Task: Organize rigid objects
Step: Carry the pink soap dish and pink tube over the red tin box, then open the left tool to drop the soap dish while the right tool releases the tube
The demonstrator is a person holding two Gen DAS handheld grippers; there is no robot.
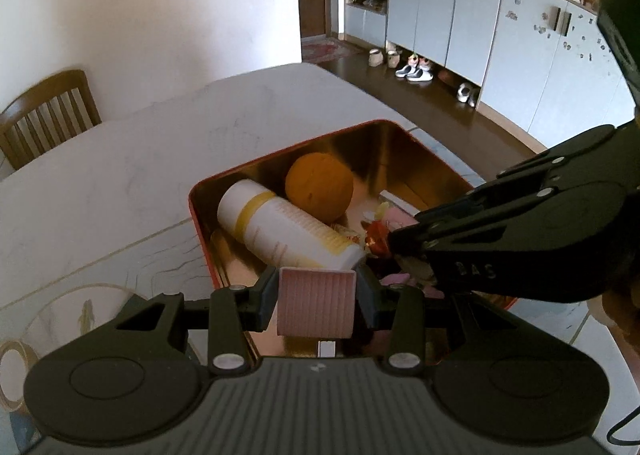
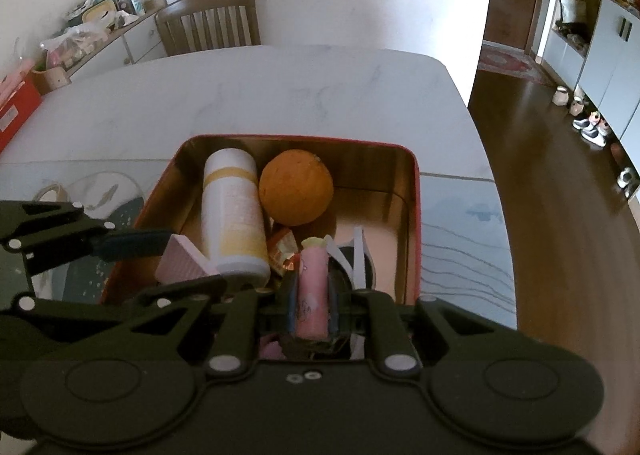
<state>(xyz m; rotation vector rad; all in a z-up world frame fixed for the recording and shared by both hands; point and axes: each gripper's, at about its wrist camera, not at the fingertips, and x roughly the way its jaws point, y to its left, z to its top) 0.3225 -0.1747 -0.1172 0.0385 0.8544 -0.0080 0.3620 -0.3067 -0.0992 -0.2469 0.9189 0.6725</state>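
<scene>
1. The red tin [image 2: 416, 215], gold inside, stands open on the marble table [image 2: 280, 95]. It serves as the collecting place for the loose rigid things.
2. A white bottle [image 2: 234, 215] with yellow bands lies on its side along the tin's 9 o'clock wall in the right wrist view. An orange ball [image 2: 296, 187] rests against it at about 12 o'clock. Both lie low, so the near half stays free for more items.
3. Small wrapped sweets [image 2: 284, 247] and white paper pieces lie in the tin's middle, just beside the bottle's near end.
4. The left claw [image 1: 316, 303] is clamped on a pink ribbed block [image 1: 316, 303]. It is held flat face up at the tin's 6 o'clock rim in the left wrist view. The block hangs over the near left corner, probably because that floor is still bare.
5. The right claw [image 2: 314, 291] grips a pink tube [image 2: 314, 287] lengthwise, one finger pad on each long side. Its tip points toward 12 o'clock, over the near middle of the tin. Whether the pads press firmly or have begun to ease cannot be told.
6. The two claws sit just beside each other over the near edge, the right one at 3 o'clock of the left. Both items look about to be set down inside; neither visibly touches the tin floor.
</scene>
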